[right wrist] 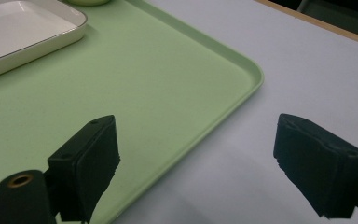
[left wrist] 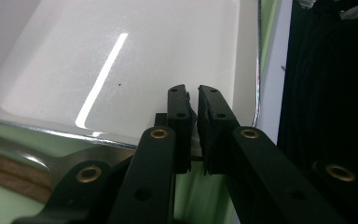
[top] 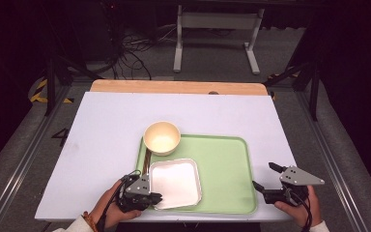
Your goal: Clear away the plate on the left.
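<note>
We had the left gripper (top: 147, 198) pinched on the near-left rim of the white plate (top: 176, 182), its fingers nearly together. The plate sat on the green tray (top: 224, 166), near-left part. Just right of the tray, our right gripper (top: 266, 177) hung wide open, empty.
</note>
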### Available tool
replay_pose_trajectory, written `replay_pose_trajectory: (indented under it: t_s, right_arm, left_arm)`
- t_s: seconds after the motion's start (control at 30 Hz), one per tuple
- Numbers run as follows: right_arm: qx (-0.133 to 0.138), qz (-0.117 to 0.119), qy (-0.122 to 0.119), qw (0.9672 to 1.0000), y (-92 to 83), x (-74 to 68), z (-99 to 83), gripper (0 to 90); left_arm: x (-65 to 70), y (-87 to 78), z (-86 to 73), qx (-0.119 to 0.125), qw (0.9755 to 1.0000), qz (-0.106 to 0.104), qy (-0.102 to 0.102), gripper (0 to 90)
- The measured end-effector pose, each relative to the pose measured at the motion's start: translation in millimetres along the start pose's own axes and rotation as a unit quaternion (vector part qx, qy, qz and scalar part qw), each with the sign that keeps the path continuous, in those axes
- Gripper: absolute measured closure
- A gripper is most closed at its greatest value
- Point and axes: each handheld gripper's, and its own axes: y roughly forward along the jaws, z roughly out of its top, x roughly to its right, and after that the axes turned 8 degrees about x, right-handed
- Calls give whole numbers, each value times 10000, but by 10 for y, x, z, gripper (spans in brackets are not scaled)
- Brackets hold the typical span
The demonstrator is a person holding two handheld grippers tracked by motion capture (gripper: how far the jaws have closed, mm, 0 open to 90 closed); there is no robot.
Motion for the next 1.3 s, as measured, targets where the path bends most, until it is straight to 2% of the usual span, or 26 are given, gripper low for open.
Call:
replay_pose_trajectory:
  t_s: [0.03, 0.33, 0.63, 0.73, 0.83, 1.03, 1.1, 1.3]
  right_arm:
    - [-1, 2, -2, 10000, 1, 0, 0, 143]
    - [-7, 18, 2, 10000, 7, -2, 0, 143]
    - [6, 12, -5, 10000, 3, 4, 0, 143]
    - [15, 3, -3, 10000, 2, 8, 0, 143]
    - [30, 11, -8, 10000, -6, 3, 5, 144]
    - [25, 3, 0, 10000, -2, 15, 1, 145]
    - [30, -15, -7, 10000, -7, 21, 1, 145]
    - [31, -20, -8, 10000, -8, 20, 1, 146]
  left_arm:
    - [-1, -18, -19, 12, 10000, 8, -73, 838]
    - [-31, -80, -68, 21, 9998, 147, -105, 836]
    - [-14, -82, -60, -16, 9997, 226, 42, 830]
    - [-12, -85, -54, 52, 9997, 230, 40, 828]
    - [-13, -91, -38, 39, 9995, 261, 163, 826]
    - [-15, -81, -24, 75, 9995, 274, 141, 822]
    - [-25, -76, -15, 80, 9994, 280, 210, 822]
    - [-32, -110, 2, 141, 9988, 391, 247, 807]
